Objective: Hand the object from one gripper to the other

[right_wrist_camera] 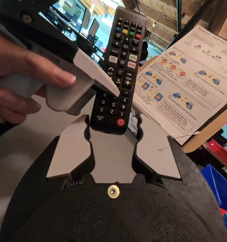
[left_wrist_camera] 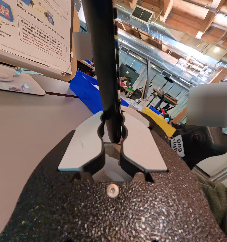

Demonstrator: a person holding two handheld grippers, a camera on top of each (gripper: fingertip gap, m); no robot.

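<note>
Left tool (left_wrist_camera: 112, 125) clenched on remote (right_wrist_camera: 123, 68), held above desk (right_wrist_camera: 31, 144); right tool (right_wrist_camera: 112, 125) released, fingers flanking its lower end.

The left gripper (left_wrist_camera: 112, 125) clamps a black remote (left_wrist_camera: 103, 62) edge-on, its jaws closed against the slim body, which rises upright out of frame. Left of the remote, a printed sheet (left_wrist_camera: 31, 32) leans on a stand above the grey surface (left_wrist_camera: 31, 124); a blue bin (left_wrist_camera: 86, 91) sits just behind. Right of the remote, the right gripper (left_wrist_camera: 140, 116), marked with yellow tape (left_wrist_camera: 160, 121), reaches in close.
</note>
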